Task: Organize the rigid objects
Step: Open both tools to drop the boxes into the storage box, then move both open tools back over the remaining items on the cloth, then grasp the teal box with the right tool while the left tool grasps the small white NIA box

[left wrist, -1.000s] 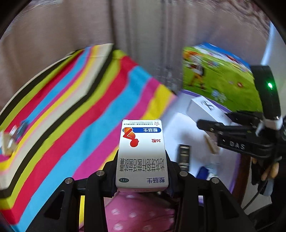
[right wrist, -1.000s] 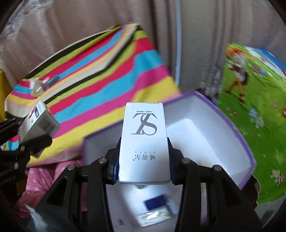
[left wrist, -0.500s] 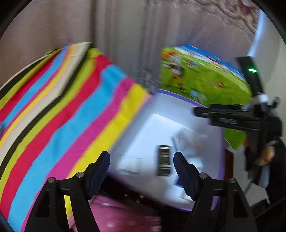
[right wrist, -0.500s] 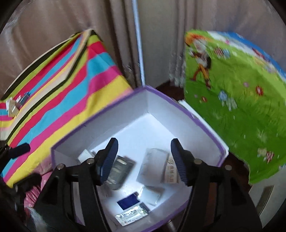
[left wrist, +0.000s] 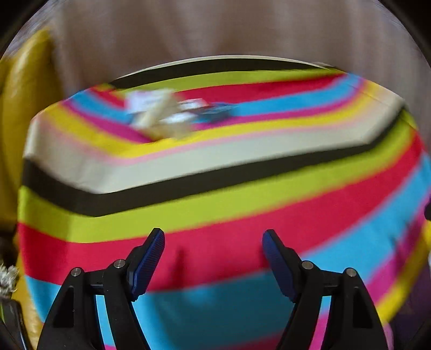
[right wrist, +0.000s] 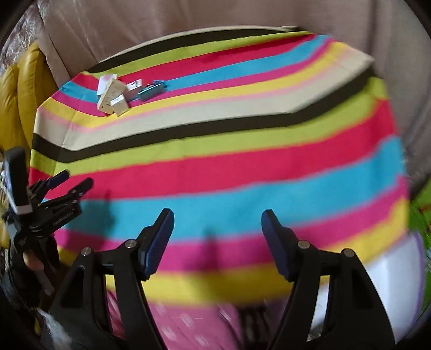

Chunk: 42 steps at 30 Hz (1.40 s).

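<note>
A small heap of cardboard boxes (right wrist: 114,98) and a blue packet (right wrist: 152,89) lie at the far left of the striped cloth (right wrist: 229,161). In the left wrist view the same heap (left wrist: 159,113) is blurred. My left gripper (left wrist: 212,237) hangs open and empty over the cloth's red stripe, and it shows at the left edge of the right wrist view (right wrist: 75,179). My right gripper (right wrist: 217,215) is over the near blue stripe, its jaws opening with nothing between them. The white storage box with a purple rim (right wrist: 398,274) peeks in at lower right.
A beige curtain (right wrist: 188,16) hangs behind the cloth-covered surface. A yellow cushion (right wrist: 16,107) sits at the left. Pink dotted fabric (right wrist: 188,323) lies below the near edge, and a green printed sheet (right wrist: 423,204) shows at the far right.
Both grippers let go of their white boxes over the storage box, opened, and swung left. They now face the striped cloth, with the box nearly out of view.
</note>
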{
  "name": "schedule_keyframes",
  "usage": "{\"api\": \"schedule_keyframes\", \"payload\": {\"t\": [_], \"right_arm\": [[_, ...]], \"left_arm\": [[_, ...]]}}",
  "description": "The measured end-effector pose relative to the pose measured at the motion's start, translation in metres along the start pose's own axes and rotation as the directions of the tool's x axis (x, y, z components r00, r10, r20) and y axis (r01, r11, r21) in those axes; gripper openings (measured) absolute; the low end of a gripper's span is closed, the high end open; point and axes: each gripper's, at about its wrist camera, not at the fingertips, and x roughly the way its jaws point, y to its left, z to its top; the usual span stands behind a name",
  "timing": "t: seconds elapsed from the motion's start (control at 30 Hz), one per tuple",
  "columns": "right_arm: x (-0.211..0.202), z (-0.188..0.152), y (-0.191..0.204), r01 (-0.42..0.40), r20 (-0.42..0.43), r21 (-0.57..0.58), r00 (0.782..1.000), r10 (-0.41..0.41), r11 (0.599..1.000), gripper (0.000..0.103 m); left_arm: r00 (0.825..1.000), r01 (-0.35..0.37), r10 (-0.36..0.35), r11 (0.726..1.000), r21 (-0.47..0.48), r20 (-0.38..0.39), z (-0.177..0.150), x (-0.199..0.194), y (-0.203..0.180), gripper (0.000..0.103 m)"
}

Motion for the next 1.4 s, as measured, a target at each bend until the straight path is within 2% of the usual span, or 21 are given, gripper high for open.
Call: {"api": "schedule_keyframes", "payload": {"t": [0.13, 0.2, 0.27, 0.3, 0.5, 0.57, 0.67, 0.73, 0.77, 0.83, 0.93, 0.97, 1.0, 1.13, 1.23, 1.27, 1.33, 1.37, 1.4], "right_arm": [[0.057, 0.043, 0.027, -0.075, -0.003, 0.059, 0.997, 0.076, 0.995, 0.071], [0.083, 0.066, 0.041, -0.098, 0.003, 0.103, 0.995, 0.098, 0.99, 0.071], [0.112, 0.094, 0.054, -0.124, 0.011, 0.152, 0.992, 0.124, 0.981, 0.071], [0.123, 0.105, 0.062, -0.13, 0.014, 0.172, 0.991, 0.13, 0.976, 0.071], [0.194, 0.185, 0.089, -0.157, 0.005, 0.338, 0.986, 0.165, 0.928, 0.071], [0.213, 0.206, 0.103, -0.168, 0.011, 0.361, 0.984, 0.176, 0.917, 0.071], [0.238, 0.226, 0.123, -0.159, -0.006, 0.374, 0.985, 0.173, 0.914, 0.071], [0.254, 0.231, 0.138, -0.127, -0.035, 0.366, 0.988, 0.15, 0.922, 0.071], [0.262, 0.233, 0.148, -0.07, -0.07, 0.34, 0.993, 0.099, 0.938, 0.071], [0.266, 0.232, 0.157, -0.036, -0.067, 0.32, 0.996, 0.061, 0.947, 0.074], [0.265, 0.23, 0.161, 0.003, -0.064, 0.293, 0.998, 0.017, 0.956, 0.073], [0.263, 0.228, 0.161, 0.031, -0.07, 0.258, 0.997, -0.014, 0.966, 0.057], [0.261, 0.225, 0.16, 0.043, -0.073, 0.213, 0.997, -0.028, 0.976, 0.049], [0.24, 0.202, 0.139, 0.02, -0.064, 0.136, 0.998, -0.011, 0.991, 0.048], [0.231, 0.19, 0.124, -0.044, -0.05, 0.123, 0.998, 0.05, 0.991, 0.049], [0.231, 0.19, 0.124, -0.04, -0.047, 0.111, 0.998, 0.045, 0.993, 0.05], [0.234, 0.194, 0.127, -0.027, -0.049, 0.094, 0.998, 0.031, 0.995, 0.063], [0.236, 0.197, 0.131, -0.018, -0.054, 0.086, 0.998, 0.023, 0.996, 0.073], [0.239, 0.199, 0.135, -0.009, -0.057, 0.074, 0.998, 0.013, 0.997, 0.075]], "left_arm": [[0.994, -0.111, 0.111, 0.988, -0.112, -0.005, 0.007, 0.027, 0.06, 0.076], [0.993, -0.115, 0.116, 0.98, -0.161, -0.003, 0.006, 0.034, 0.078, 0.076], [0.996, -0.091, 0.09, 0.973, -0.214, -0.014, 0.0, 0.04, 0.09, 0.076], [0.997, -0.07, 0.062, 0.969, -0.236, -0.044, -0.003, 0.044, 0.094, 0.076], [0.998, 0.042, -0.056, 0.94, -0.338, -0.031, -0.011, 0.046, 0.109, 0.077], [0.997, 0.061, -0.071, 0.93, -0.363, -0.016, -0.012, 0.045, 0.112, 0.077], [0.997, 0.068, -0.079, 0.93, -0.361, -0.016, -0.009, 0.049, 0.111, 0.08], [0.996, 0.082, -0.091, 0.923, -0.376, -0.006, -0.009, 0.051, 0.113, 0.081], [0.995, 0.091, -0.098, 0.918, -0.386, 0.001, -0.009, 0.05, 0.115, 0.081], [0.994, 0.108, -0.113, 0.913, -0.393, 0.011, -0.009, 0.051, 0.116, 0.083], [0.993, 0.118, -0.121, 0.91, -0.397, 0.017, -0.009, 0.052, 0.117, 0.083], [0.993, 0.117, -0.121, 0.91, -0.397, 0.016, -0.008, 0.052, 0.116, 0.083], [0.993, 0.117, -0.121, 0.91, -0.398, 0.016, -0.008, 0.053, 0.116, 0.083], [0.993, 0.109, -0.114, 0.913, -0.393, 0.011, -0.007, 0.053, 0.114, 0.084], [0.994, 0.101, -0.107, 0.917, -0.386, 0.006, -0.006, 0.055, 0.112, 0.084], [0.994, 0.103, -0.108, 0.916, -0.387, 0.006, -0.006, 0.055, 0.112, 0.084], [0.994, 0.106, -0.112, 0.916, -0.388, 0.008, -0.006, 0.056, 0.113, 0.084], [0.994, 0.107, -0.113, 0.915, -0.388, 0.008, -0.006, 0.056, 0.113, 0.084], [0.993, 0.108, -0.114, 0.915, -0.388, 0.008, -0.006, 0.057, 0.113, 0.085]]}}
